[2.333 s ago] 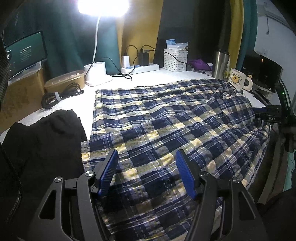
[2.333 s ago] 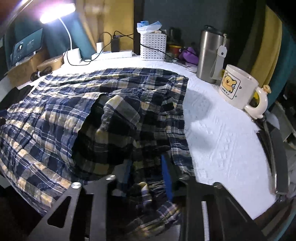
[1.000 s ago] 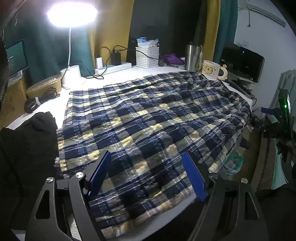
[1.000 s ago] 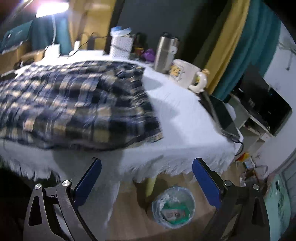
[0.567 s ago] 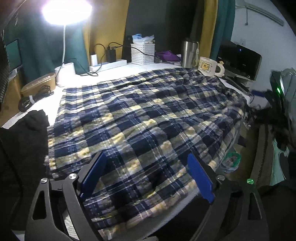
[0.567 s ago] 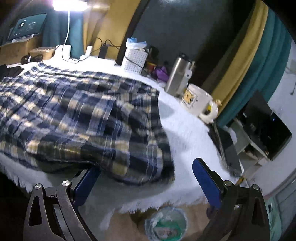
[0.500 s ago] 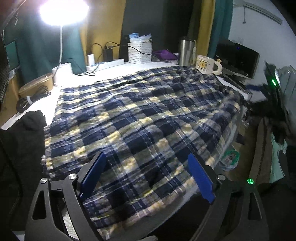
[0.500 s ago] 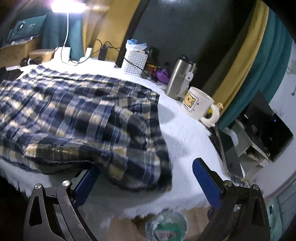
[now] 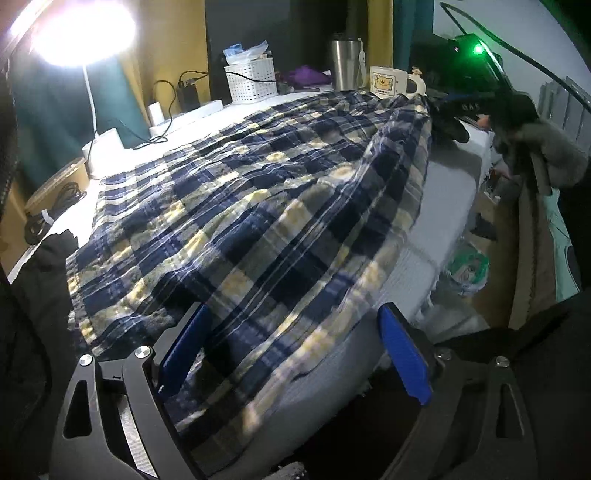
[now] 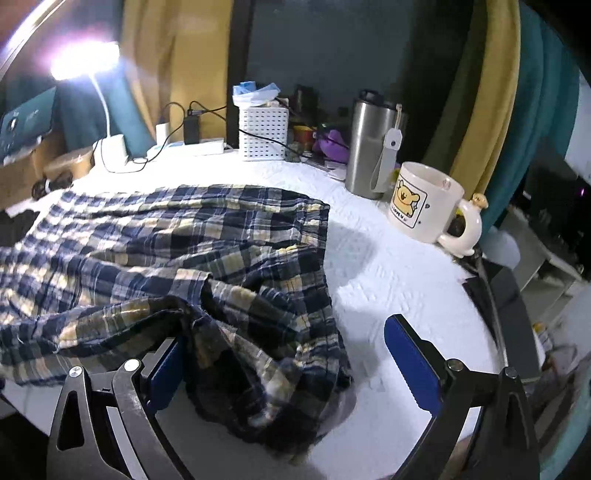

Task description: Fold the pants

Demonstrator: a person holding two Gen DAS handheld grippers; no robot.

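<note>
A desk lamp at the upper left is the only strong light; its head burns out to white glare in both views, with a purplish halo in the right wrist view. The room beyond is dim. Fisheye bending curves the edges, corners go black, and the plaid pants blur at the near hem

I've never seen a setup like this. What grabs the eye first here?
Most striking are the blue-and-yellow plaid pants spread across the white-covered table, with their near edge bunched up in the right wrist view. A glaring white desk lamp stands at the table's far left corner. At the far right sit a cream bear-print mug and, just behind it, a tall steel tumbler.
</note>
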